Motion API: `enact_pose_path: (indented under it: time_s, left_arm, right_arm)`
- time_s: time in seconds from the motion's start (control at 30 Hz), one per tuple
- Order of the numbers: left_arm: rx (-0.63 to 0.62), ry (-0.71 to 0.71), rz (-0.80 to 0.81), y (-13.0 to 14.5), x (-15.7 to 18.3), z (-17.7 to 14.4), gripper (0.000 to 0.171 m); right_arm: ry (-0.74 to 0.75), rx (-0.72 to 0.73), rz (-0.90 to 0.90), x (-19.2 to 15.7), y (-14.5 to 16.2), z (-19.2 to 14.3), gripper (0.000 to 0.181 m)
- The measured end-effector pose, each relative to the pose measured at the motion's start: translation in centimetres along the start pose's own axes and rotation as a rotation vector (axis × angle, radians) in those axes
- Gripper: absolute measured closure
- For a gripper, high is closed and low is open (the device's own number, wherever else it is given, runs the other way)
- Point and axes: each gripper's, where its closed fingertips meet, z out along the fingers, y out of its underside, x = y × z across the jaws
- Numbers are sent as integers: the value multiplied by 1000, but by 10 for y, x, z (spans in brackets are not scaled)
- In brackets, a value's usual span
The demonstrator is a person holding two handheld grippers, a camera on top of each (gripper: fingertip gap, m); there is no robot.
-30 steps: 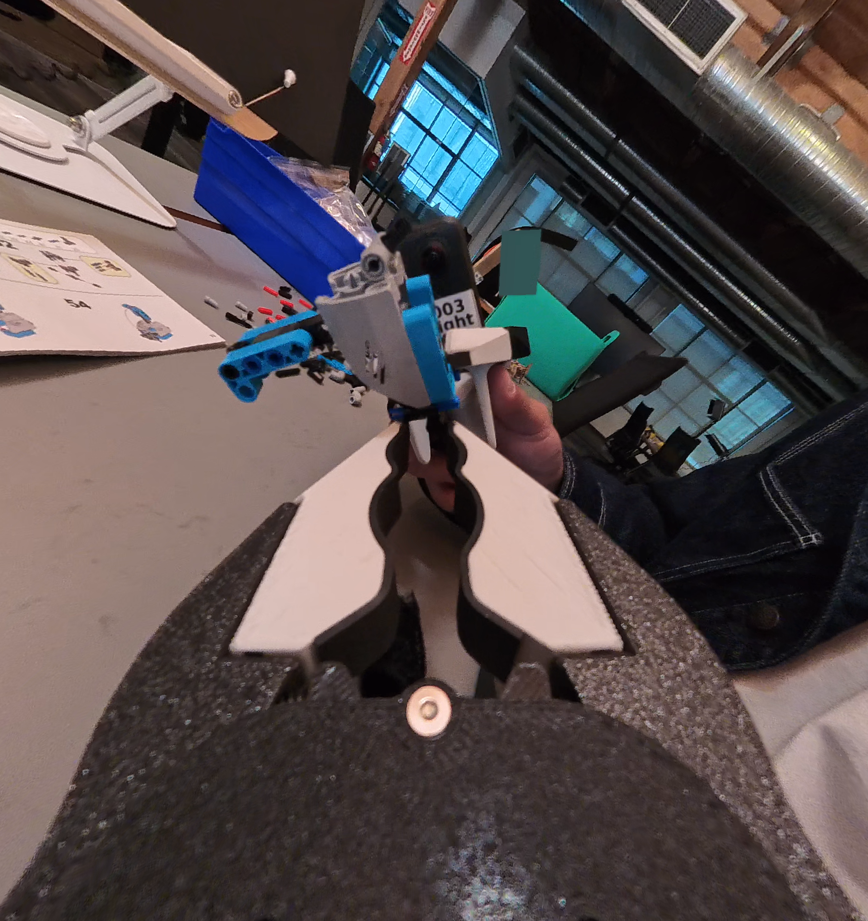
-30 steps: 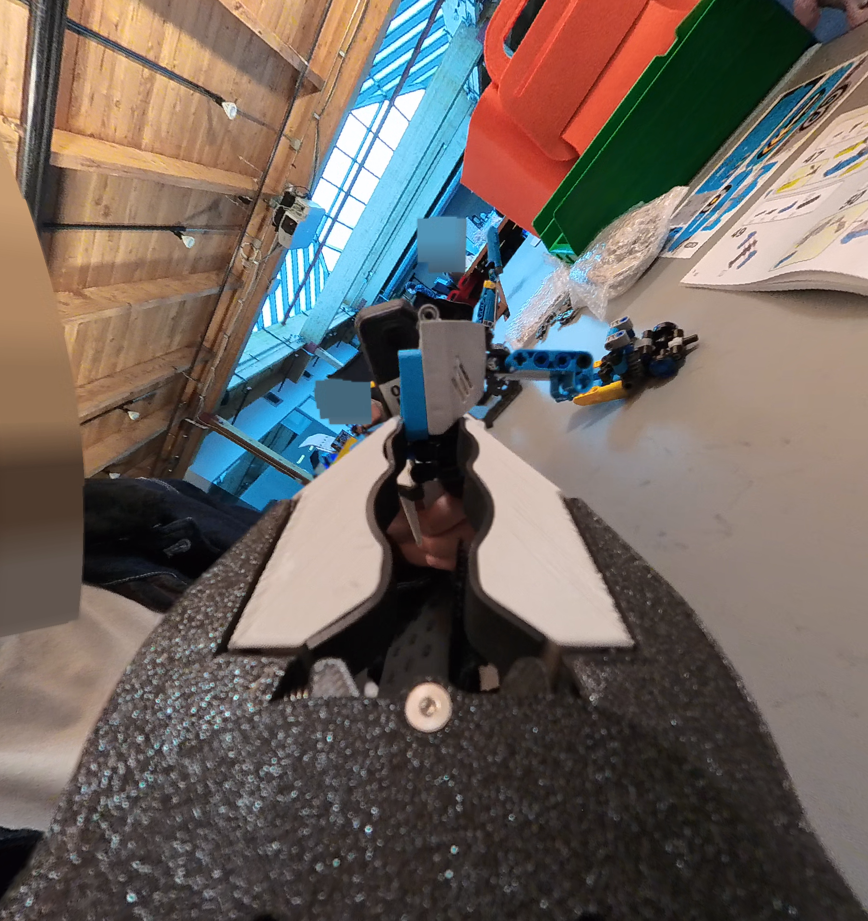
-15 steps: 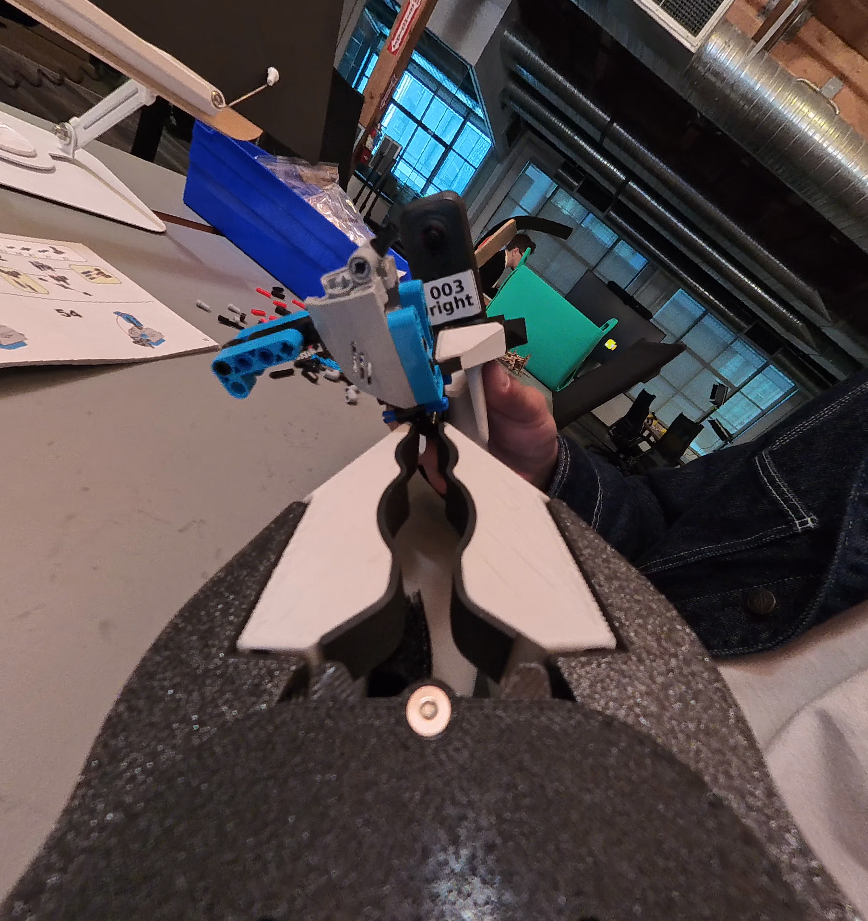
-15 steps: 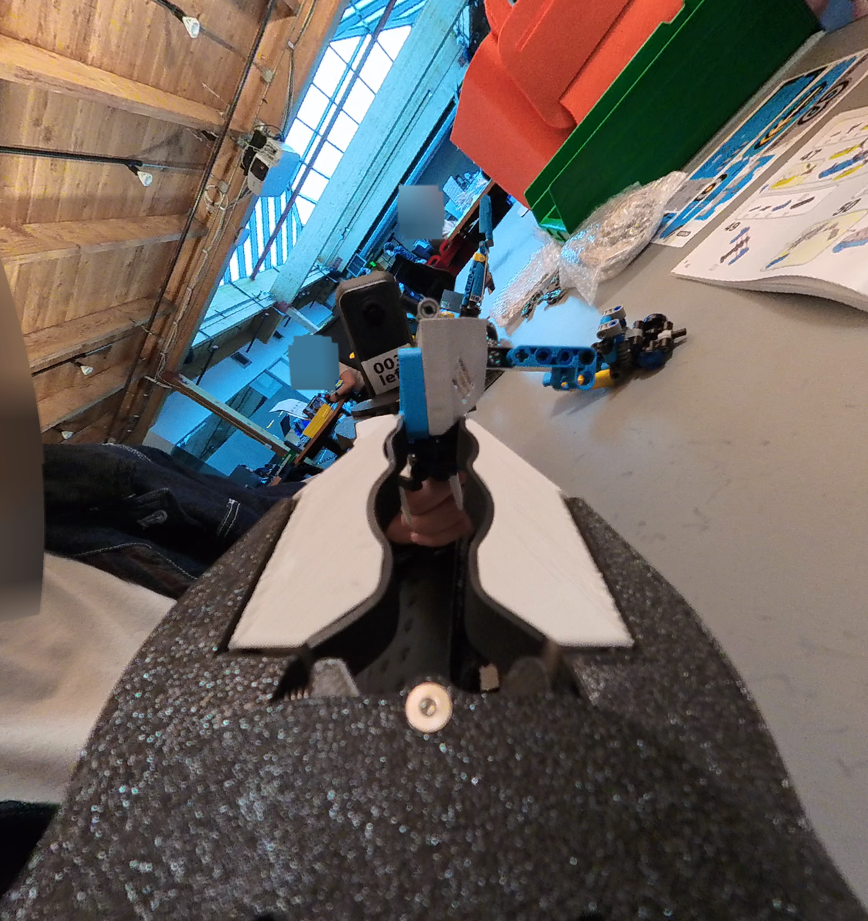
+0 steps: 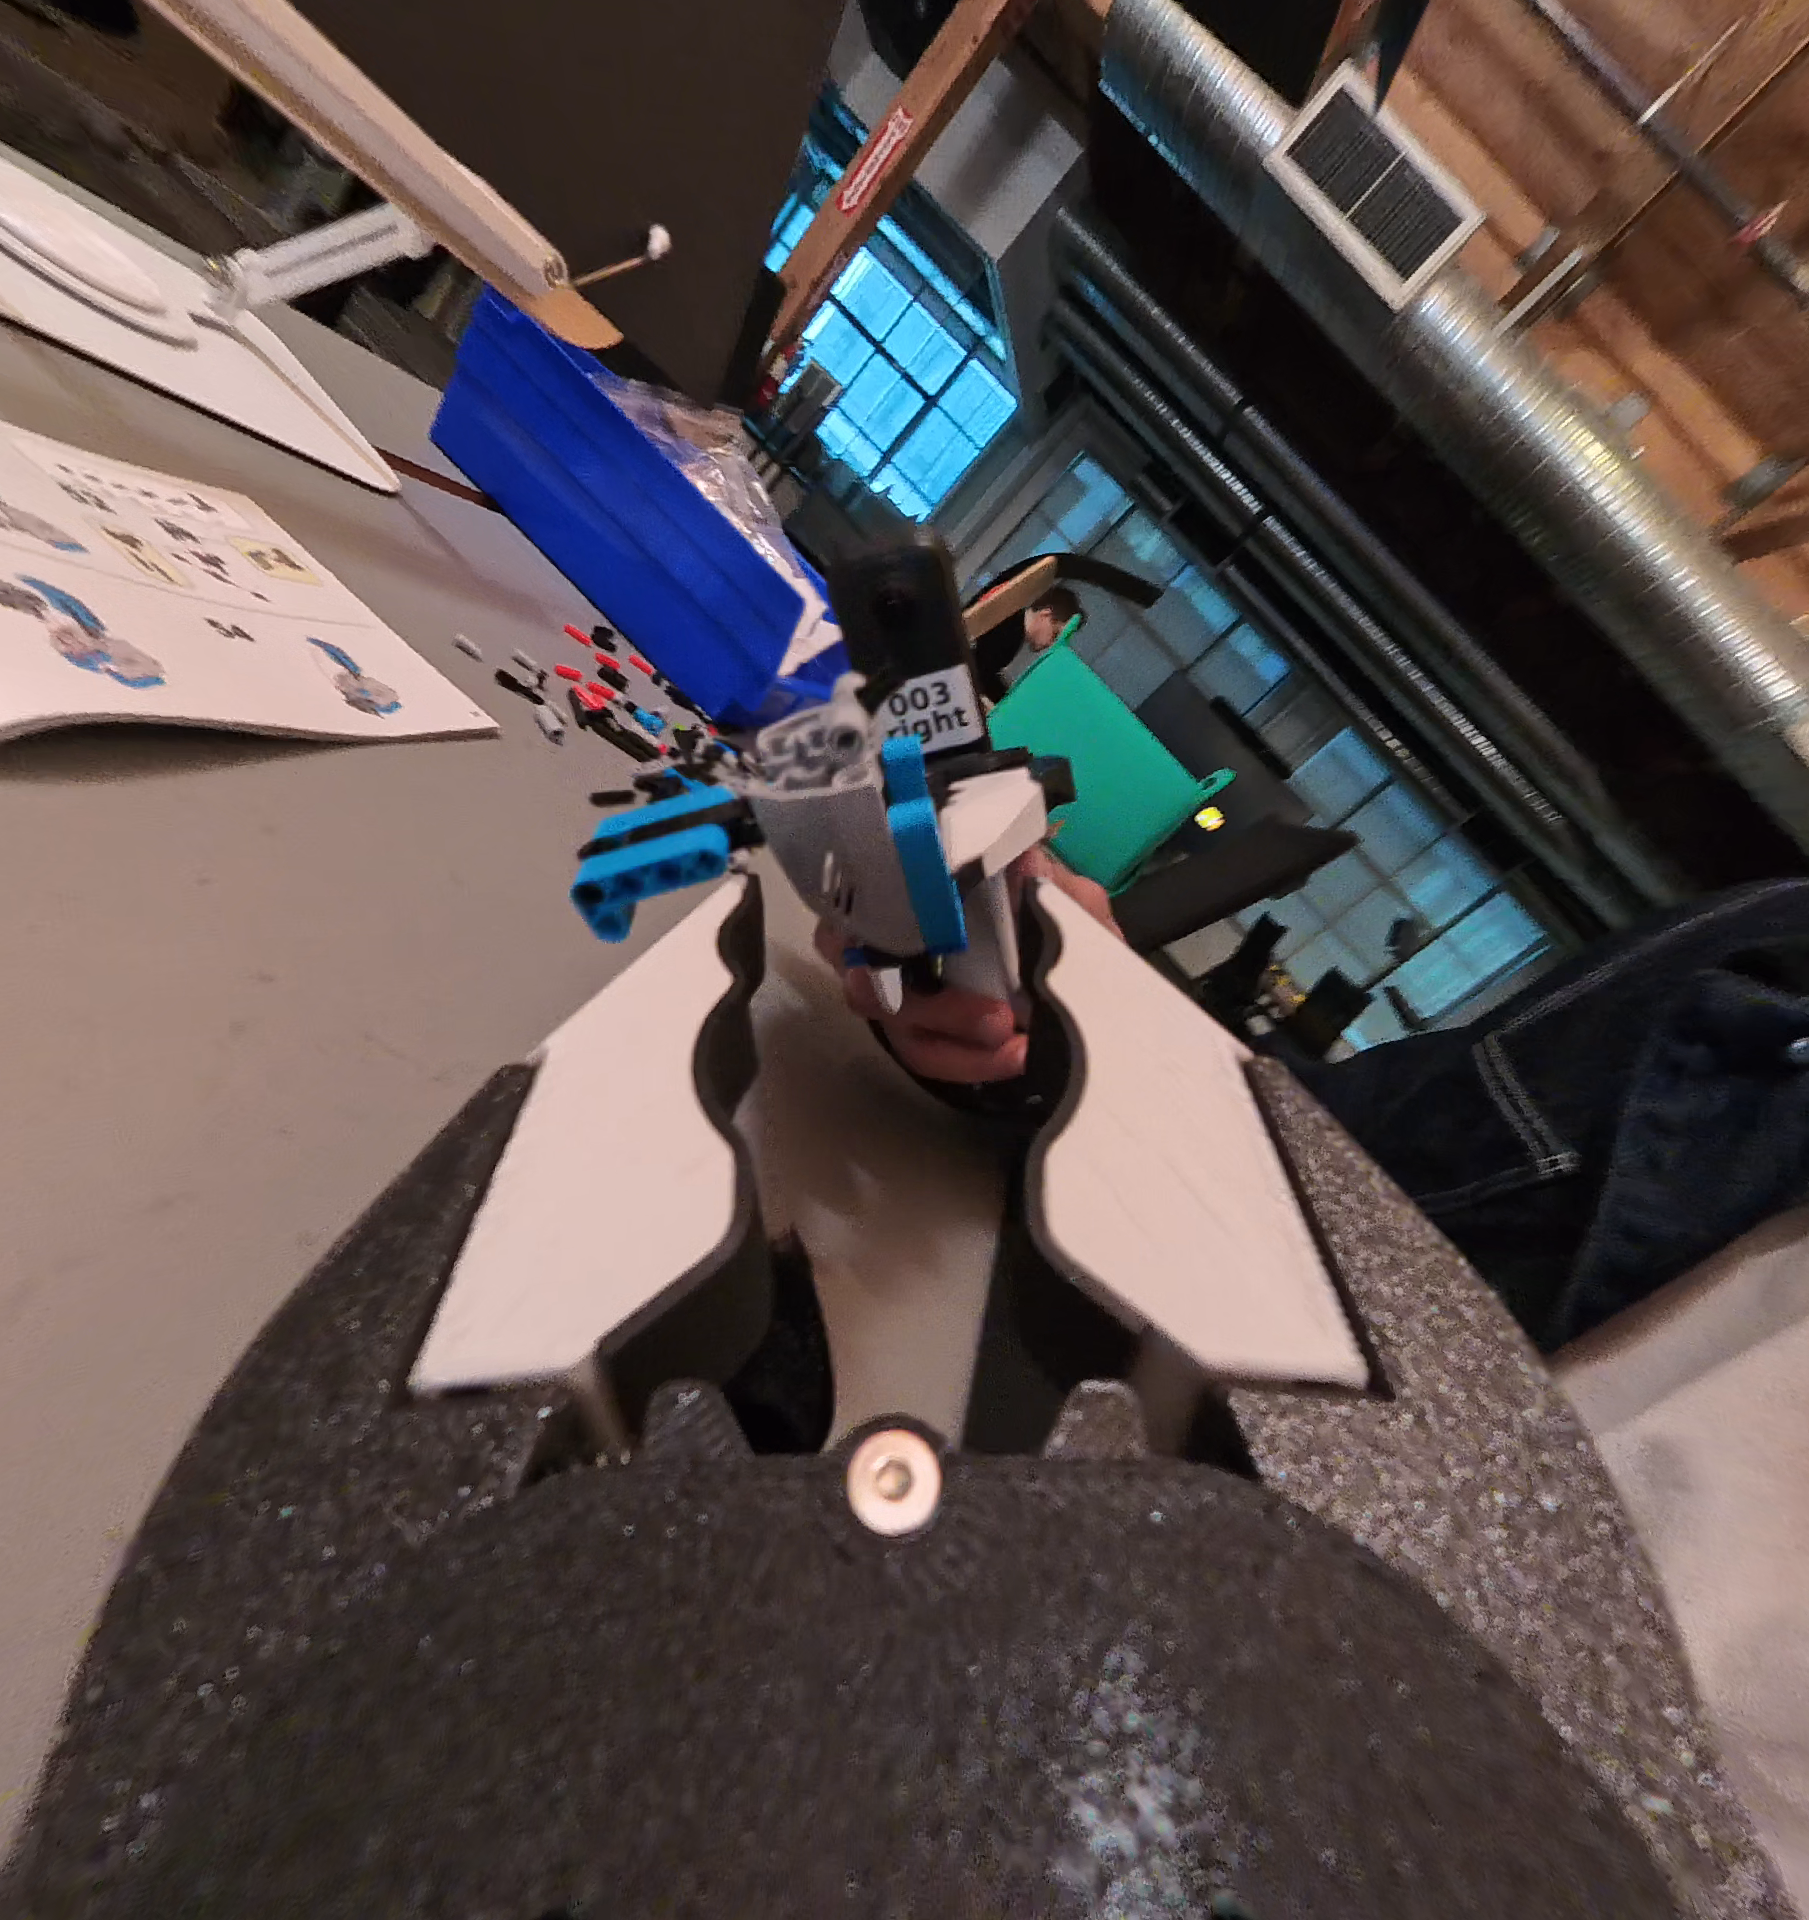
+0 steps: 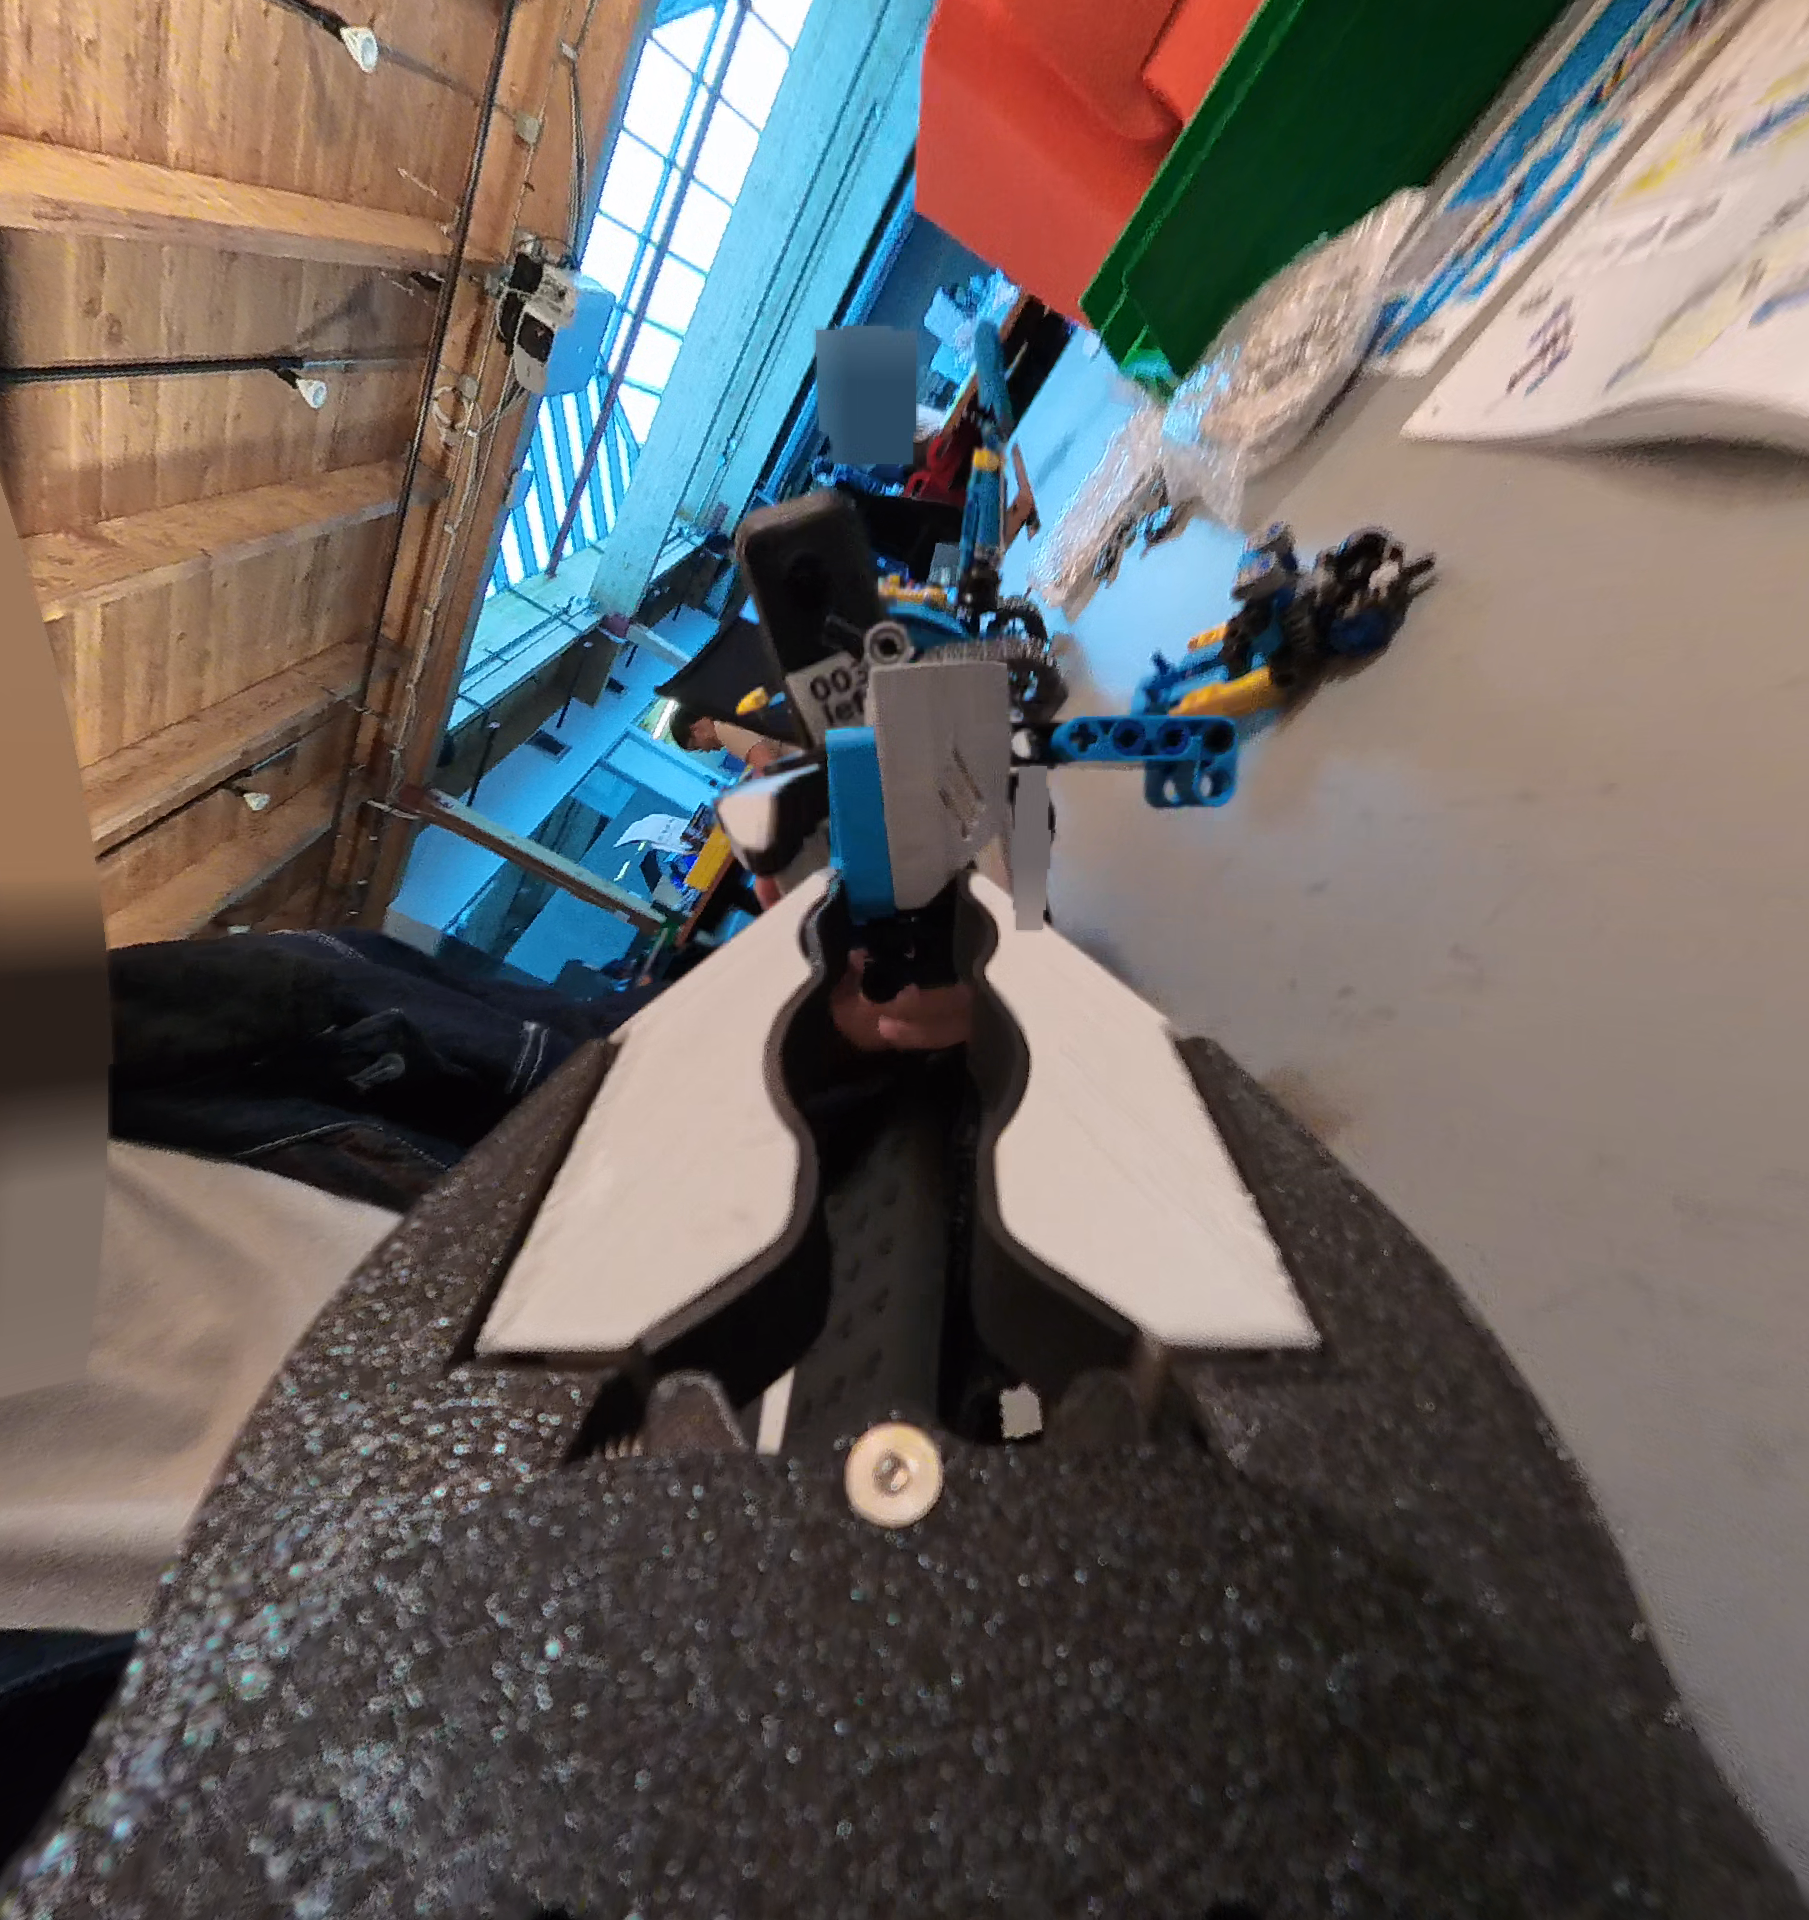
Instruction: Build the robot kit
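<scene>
Left gripper [image 5: 889, 914]: we are holding it spread, jaws flanking grey-blue brick assembly [image 5: 858, 862], contact unclear. Right gripper [image 6: 900, 904] is pinching assembly base, holding it above table [image 5: 204, 1039]; loose bricks [image 5: 588, 686] lying beyond.

Left claw [image 5: 884, 935] spread wide around a grey-and-blue plastic brick assembly [image 5: 858, 852], apparently not gripping. Right claw [image 5: 983, 831] holds the assembly above grey surface [image 5: 204, 987].
</scene>
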Motion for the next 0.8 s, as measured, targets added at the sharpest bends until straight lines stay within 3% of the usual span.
enact_pose_path:
  time_s: [0.1, 0.27, 0.4, 0.7, 0.8]
  left_arm:
    - [6, 36, -83, 0, -3, -1, 138]
    - [17, 60, -135, -1, -4, -2, 139]
    - [33, 61, -151, -3, -5, -4, 140]
    - [76, 104, -236, -9, -7, -9, 140]
    - [77, 99, -244, -9, -8, -9, 141]
  right_arm:
    - [-32, -19, 61, 0, 7, 6, 163]
    - [-48, -3, 89, -1, 6, 7, 162]
    - [-106, 19, 92, -10, 0, 6, 146]
    - [-90, 10, -28, -15, 0, 7, 138]
    - [17, 10, -163, -10, -5, 0, 139]
